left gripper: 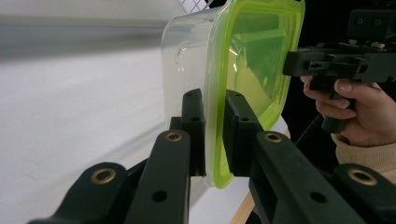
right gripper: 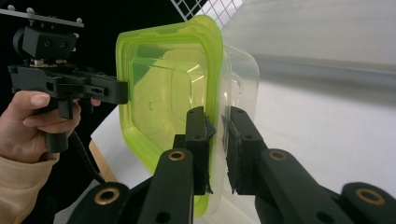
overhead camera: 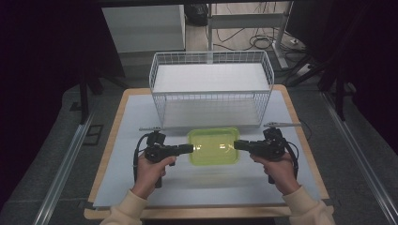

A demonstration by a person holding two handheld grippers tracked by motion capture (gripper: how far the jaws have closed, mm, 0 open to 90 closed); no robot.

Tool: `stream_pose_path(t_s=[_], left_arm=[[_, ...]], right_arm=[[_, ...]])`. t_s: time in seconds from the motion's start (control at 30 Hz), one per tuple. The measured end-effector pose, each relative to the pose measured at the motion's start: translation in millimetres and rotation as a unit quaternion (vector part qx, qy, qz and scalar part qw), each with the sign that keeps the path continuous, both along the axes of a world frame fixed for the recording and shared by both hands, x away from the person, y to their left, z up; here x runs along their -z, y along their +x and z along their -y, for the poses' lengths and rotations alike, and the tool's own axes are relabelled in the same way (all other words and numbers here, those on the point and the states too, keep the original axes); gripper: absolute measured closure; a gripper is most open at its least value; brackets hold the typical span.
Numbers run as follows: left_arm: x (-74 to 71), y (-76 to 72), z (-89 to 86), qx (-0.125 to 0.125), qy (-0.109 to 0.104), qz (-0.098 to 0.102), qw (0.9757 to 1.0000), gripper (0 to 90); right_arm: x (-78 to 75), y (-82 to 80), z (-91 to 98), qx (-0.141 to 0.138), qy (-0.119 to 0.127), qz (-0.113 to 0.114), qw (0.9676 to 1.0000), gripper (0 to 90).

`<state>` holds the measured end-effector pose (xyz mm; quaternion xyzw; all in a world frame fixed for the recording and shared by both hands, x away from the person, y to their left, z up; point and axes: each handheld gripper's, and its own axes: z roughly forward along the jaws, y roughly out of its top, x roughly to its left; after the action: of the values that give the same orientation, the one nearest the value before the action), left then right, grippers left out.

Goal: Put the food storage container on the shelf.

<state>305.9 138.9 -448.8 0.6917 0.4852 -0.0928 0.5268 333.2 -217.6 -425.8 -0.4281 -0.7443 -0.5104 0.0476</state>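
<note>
Box (overhead camera: 213, 146): green-lidded, near a wire basket (overhead camera: 211, 86).
Left gripper (overhead camera: 187, 149): clamped on box's left rim.
Right gripper (overhead camera: 238, 145): clamped on right rim.

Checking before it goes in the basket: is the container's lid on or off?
On. The green lid sits across the clear container, its rim clamped by both grippers.

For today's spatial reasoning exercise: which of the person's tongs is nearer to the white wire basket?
Neither clearly: the left tongs and right tongs sit level with each other, just in front of the white wire basket, each clamped on an opposite edge of the green-lidded container.
</note>
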Motion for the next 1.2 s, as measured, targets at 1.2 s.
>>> stream_pose_path(t_s=[1.2], left_arm=[[-52.7,27.0,-6.0,-0.008,0.000,0.021,0.9997,80.8]], right_arm=[[-47.9,24.9,-6.4,0.006,0.008,0.025,0.9996,80.7]])
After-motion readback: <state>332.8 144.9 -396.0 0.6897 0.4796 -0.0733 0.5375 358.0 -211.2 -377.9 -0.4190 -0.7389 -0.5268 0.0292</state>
